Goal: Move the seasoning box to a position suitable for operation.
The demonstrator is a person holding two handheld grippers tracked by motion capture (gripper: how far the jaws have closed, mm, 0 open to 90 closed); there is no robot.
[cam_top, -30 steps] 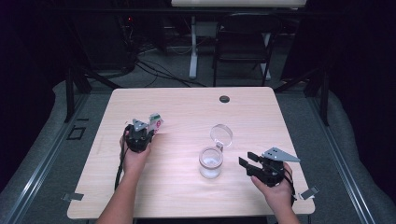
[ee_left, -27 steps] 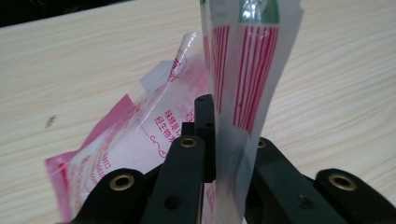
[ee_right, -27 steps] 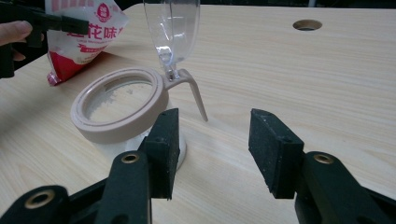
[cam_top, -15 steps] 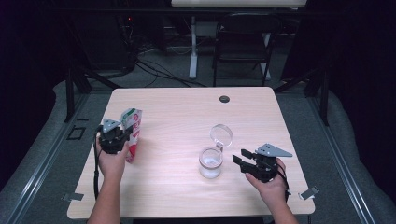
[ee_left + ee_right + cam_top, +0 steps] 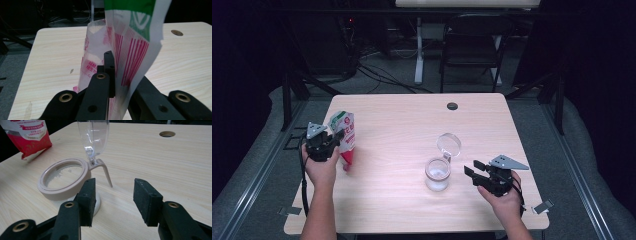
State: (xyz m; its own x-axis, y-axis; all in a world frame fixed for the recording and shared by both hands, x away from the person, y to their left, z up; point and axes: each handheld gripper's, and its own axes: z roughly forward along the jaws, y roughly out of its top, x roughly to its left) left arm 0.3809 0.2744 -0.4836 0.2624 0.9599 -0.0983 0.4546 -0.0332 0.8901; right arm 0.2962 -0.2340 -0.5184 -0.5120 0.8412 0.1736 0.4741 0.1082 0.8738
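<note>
A white, red and green pouch [image 5: 345,138] hangs near the table's left edge, its red bottom close to the wood. My left gripper [image 5: 332,140] is shut on it. In the left gripper view the pouch [image 5: 135,47] is pinched between the black jaws of the left gripper [image 5: 117,77], and it hides the right one. A small jar [image 5: 436,174] with a beige rim stands right of centre, its clear hinged lid [image 5: 448,144] swung up and open. My right gripper [image 5: 473,171] stands open just right of the jar. In the right gripper view that gripper [image 5: 112,200] has nothing between its jaws; the jar [image 5: 62,178] sits ahead to the left.
The light wooden table [image 5: 412,215] has a round cable hole [image 5: 452,106] near its far edge. A dark chair [image 5: 472,50] and cables sit on the floor behind it. The pouch [image 5: 27,137] appears far left in the right gripper view.
My left gripper has carried the pouch leftward to the table's left edge and a little higher. The right gripper and the jar have stayed where they were.
</note>
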